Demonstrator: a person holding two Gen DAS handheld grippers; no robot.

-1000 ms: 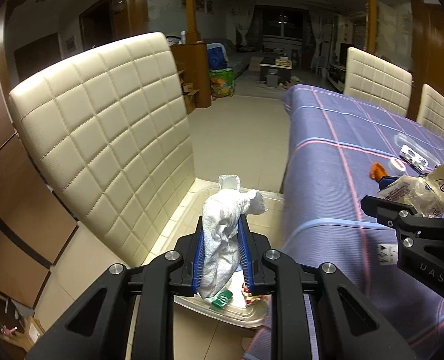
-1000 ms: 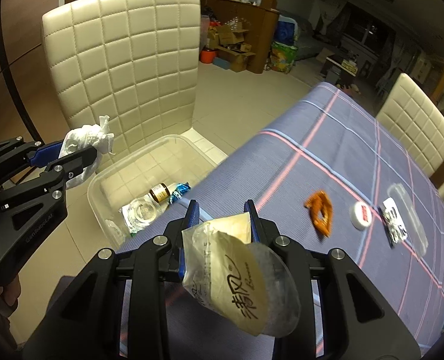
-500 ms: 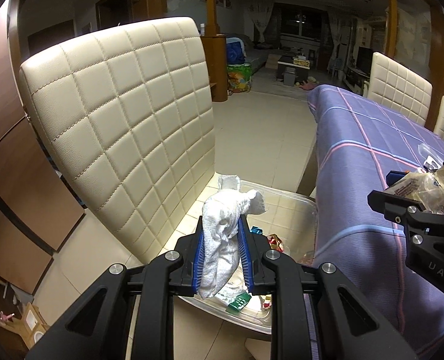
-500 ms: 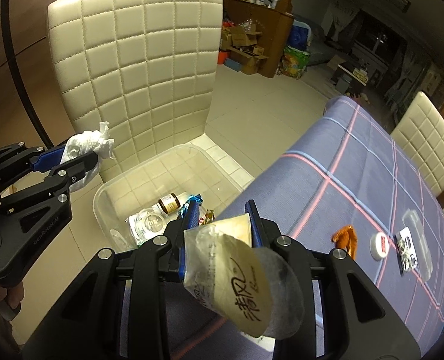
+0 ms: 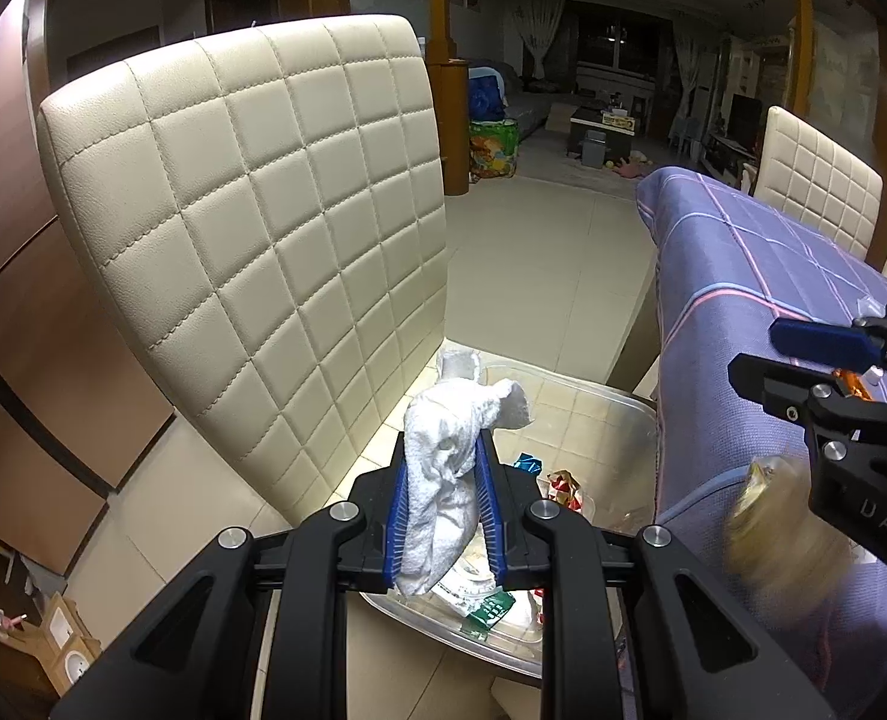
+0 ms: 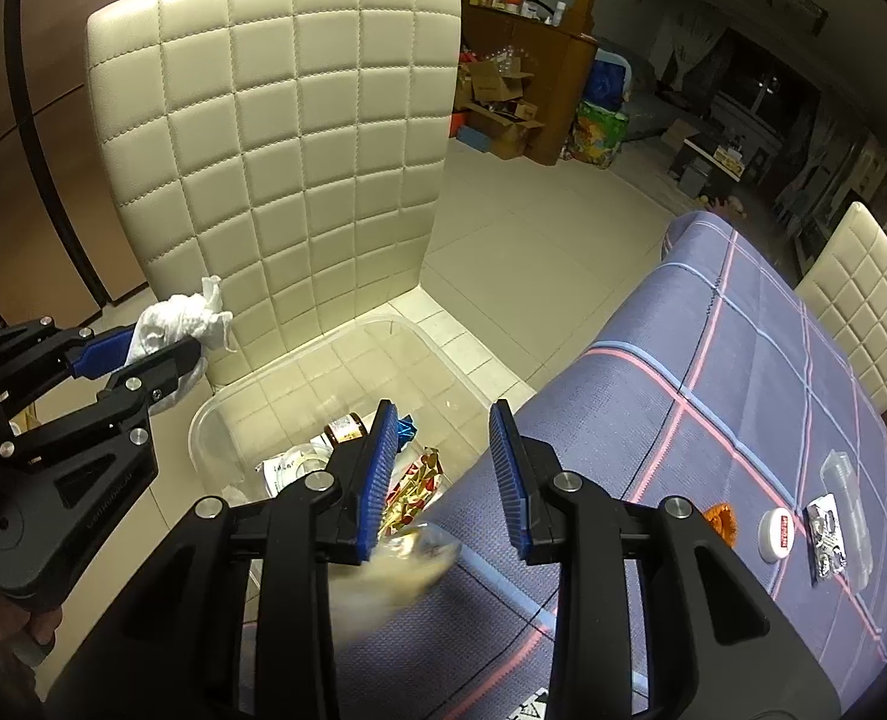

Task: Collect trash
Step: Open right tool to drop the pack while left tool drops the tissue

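Observation:
My left gripper (image 5: 443, 462) is shut on a crumpled white tissue (image 5: 443, 480), held over the near rim of a clear plastic bin (image 5: 611, 414) on the floor. The same tissue (image 6: 173, 318) and left gripper (image 6: 161, 354) show at the left of the right wrist view. My right gripper (image 6: 443, 420) hangs by the table's edge with its jaws opening and nothing between the pads. A plastic wrapper (image 6: 395, 570) falls as a blur just below them; it appears as a blurred wrapper (image 5: 767, 516) in the left wrist view. The bin (image 6: 215, 414) holds several pieces of trash.
A cream quilted chair (image 6: 281, 138) stands right behind the bin. The table with a purple checked cloth (image 6: 743, 372) carries an orange scrap (image 6: 721, 519), a white round lid (image 6: 773, 534), a printed packet (image 6: 827, 531) and a clear plastic piece (image 6: 845, 480). More cream chairs (image 6: 869, 294) line its far side.
The right gripper's jaws have parted and the wrapper has dropped out of them, now blurred below. Both grippers have moved toward the bin; the left keeps its grip on the tissue.

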